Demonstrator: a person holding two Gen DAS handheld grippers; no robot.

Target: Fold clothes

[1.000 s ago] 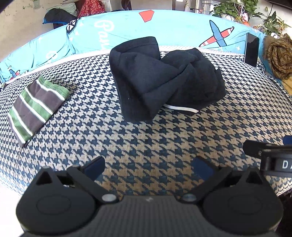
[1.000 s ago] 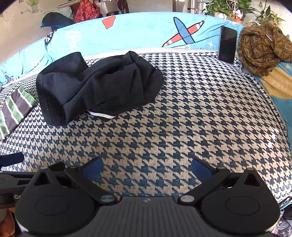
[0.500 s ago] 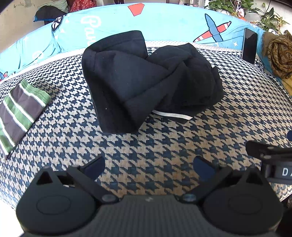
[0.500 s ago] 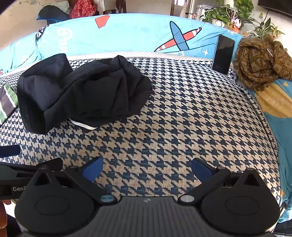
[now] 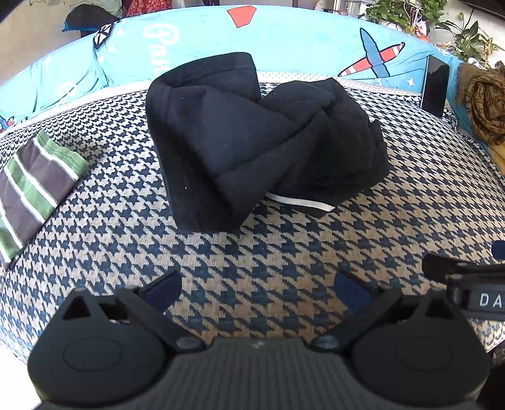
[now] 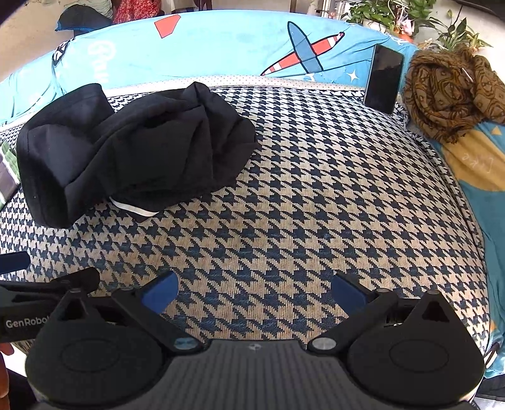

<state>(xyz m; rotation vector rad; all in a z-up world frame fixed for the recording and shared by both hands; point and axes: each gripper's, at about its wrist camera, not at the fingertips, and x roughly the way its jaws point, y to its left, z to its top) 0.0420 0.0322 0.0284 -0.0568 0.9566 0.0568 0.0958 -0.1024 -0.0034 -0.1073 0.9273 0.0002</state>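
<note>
A crumpled black garment (image 5: 252,138) with a white strip at its lower edge lies bunched on the houndstooth surface (image 5: 268,252). It sits ahead of my left gripper (image 5: 258,288), which is open and holds nothing. In the right wrist view the same black garment (image 6: 135,148) lies up and to the left of my right gripper (image 6: 254,291), also open and holding nothing. A folded green and grey striped cloth (image 5: 34,186) rests at the far left.
A blue printed cover (image 6: 221,50) with a plane drawing runs along the back. A dark phone (image 6: 383,79) leans upright at the back right, beside a brown patterned scarf (image 6: 451,91). Potted plants (image 5: 410,15) stand behind. The right gripper's side (image 5: 467,284) shows in the left wrist view.
Both views have shifted a little: the black garment looms larger and sits more central in the left wrist view than a second ago. Both grippers stay open.
</note>
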